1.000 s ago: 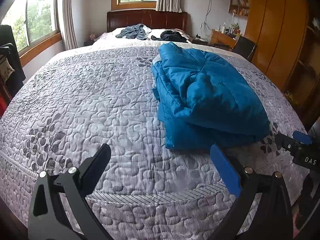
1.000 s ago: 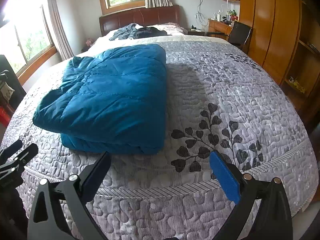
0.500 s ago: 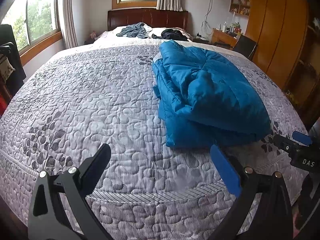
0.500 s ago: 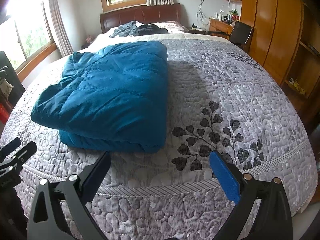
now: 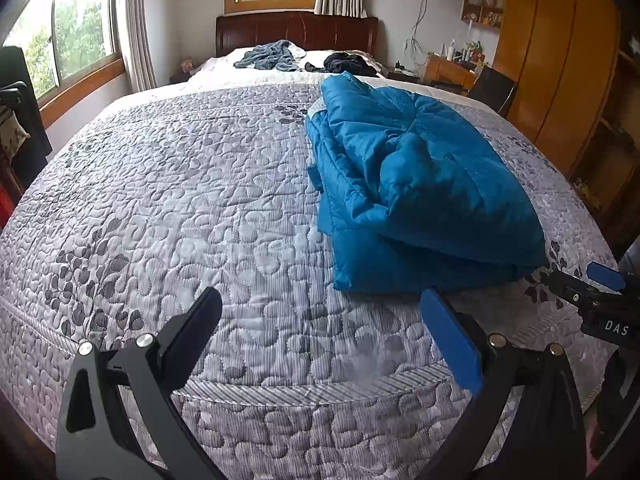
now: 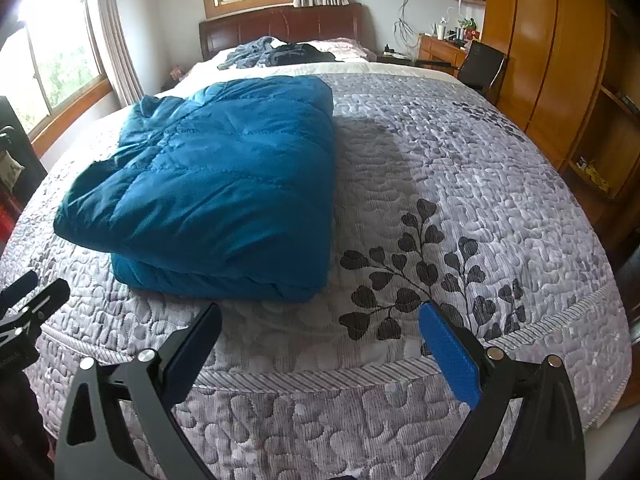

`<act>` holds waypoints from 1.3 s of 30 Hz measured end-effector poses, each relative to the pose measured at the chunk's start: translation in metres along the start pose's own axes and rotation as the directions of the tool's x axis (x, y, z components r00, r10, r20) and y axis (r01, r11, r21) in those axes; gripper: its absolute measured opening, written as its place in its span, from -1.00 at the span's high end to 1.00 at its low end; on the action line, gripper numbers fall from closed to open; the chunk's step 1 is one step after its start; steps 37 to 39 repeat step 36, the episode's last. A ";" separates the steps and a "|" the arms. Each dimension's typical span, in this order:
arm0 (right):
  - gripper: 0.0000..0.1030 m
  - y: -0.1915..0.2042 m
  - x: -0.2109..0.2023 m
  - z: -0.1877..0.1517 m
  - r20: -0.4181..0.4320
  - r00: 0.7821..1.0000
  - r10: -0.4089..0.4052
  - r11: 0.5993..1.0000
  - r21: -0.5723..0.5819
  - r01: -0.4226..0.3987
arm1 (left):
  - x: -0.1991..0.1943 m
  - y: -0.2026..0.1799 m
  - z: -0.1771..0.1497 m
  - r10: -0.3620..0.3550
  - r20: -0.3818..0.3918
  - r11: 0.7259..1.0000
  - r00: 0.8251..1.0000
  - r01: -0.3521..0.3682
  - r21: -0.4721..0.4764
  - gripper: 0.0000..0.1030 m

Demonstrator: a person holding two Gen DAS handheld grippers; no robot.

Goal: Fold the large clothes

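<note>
Your left claw (image 5: pixel 320 320) is spread wide and empty, hovering over the foot end of the bed (image 5: pixel 160 208). Your right claw (image 6: pixel 320 328) is likewise released with nothing between its fingers, low over the quilt edge.

The blue jacket (image 5: pixel 416 196) lies folded in a thick bundle on the grey patterned quilt (image 6: pixel 460 168). From your left camera it sits at about 1 o'clock, just beyond the blue finger pad; from your right camera it (image 6: pixel 216 184) sits at about 11 o'clock, its near fold just past the black finger. Neither claw touches it.

At the far end, near 12 o'clock, a heap of grey-blue clothing (image 5: pixel 268 55) and a dark garment (image 5: pixel 344 63) lie by the wooden headboard (image 5: pixel 296 34). At 2 o'clock stand a cluttered desk (image 6: pixel 440 48), a dark chair (image 6: pixel 482 66) and a tall wooden wardrobe (image 6: pixel 548 52). Windows (image 5: pixel 76 36) run along 10 o'clock. Nothing lies on the quilt between your claws and the jacket. The tip of your right claw shows at 3 o'clock in the left view.
</note>
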State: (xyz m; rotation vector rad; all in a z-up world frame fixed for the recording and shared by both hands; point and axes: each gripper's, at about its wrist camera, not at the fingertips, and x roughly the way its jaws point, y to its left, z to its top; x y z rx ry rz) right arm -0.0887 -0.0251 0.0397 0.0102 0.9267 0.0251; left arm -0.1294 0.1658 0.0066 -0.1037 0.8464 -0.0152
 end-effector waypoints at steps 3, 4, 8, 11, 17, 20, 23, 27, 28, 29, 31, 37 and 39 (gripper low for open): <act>-0.93 0.000 0.000 0.000 0.000 1.000 -0.001 1.000 -0.003 0.001 | 0.000 -0.001 0.000 0.001 -0.001 1.000 1.000 -0.001 0.002 -0.92; -0.93 0.000 0.000 0.000 0.000 1.000 0.000 1.000 -0.005 0.000 | 0.000 -0.001 0.000 0.001 -0.001 1.000 1.000 -0.001 0.001 -0.92; -0.93 0.000 -0.001 0.000 0.000 1.000 0.003 1.000 -0.008 -0.003 | 0.000 0.000 0.000 0.002 -0.002 1.000 1.000 -0.002 0.000 -0.92; -0.93 0.000 -0.001 0.000 0.002 1.000 0.000 1.000 -0.008 0.000 | 0.001 -0.001 0.000 0.002 -0.006 1.000 1.000 -0.002 0.001 -0.92; -0.93 0.002 -0.001 0.001 0.004 1.000 -0.002 1.000 -0.017 0.002 | 0.002 0.000 -0.001 0.002 -0.010 1.000 1.000 -0.002 0.001 -0.92; -0.93 0.003 -0.001 0.001 0.006 1.000 -0.002 1.000 -0.024 0.002 | 0.002 0.000 0.000 0.001 -0.012 1.000 1.000 -0.001 0.001 -0.92; -0.93 0.003 0.000 0.001 0.006 1.000 -0.003 1.000 -0.026 0.003 | 0.002 0.000 0.000 0.001 -0.012 1.000 1.000 -0.001 0.001 -0.92; -0.93 0.004 0.000 0.001 0.002 1.000 0.004 1.000 -0.028 -0.004 | 0.002 -0.001 0.000 0.001 -0.012 1.000 1.000 -0.001 0.001 -0.92; -0.93 0.004 0.001 0.001 0.001 1.000 0.007 1.000 -0.029 -0.007 | 0.002 0.000 -0.001 0.001 -0.013 1.000 1.000 -0.001 0.001 -0.92; -0.93 0.004 0.001 0.002 0.000 1.000 0.008 1.000 -0.030 -0.008 | 0.002 0.000 -0.001 0.001 -0.013 1.000 1.000 -0.001 0.002 -0.92; -0.93 0.004 0.001 0.002 0.000 1.000 0.006 1.000 -0.031 -0.006 | 0.003 0.000 -0.001 0.001 -0.014 1.000 1.000 -0.001 0.003 -0.92; -0.93 0.004 0.003 0.002 -0.002 1.000 0.008 0.999 -0.033 -0.008 | 0.003 0.000 -0.001 0.001 -0.014 1.000 1.000 -0.001 0.003 -0.92; -0.93 0.004 0.003 0.002 -0.002 1.000 0.008 0.999 -0.033 -0.008 | 0.003 0.000 -0.001 0.001 -0.014 1.000 1.000 -0.001 0.003 -0.92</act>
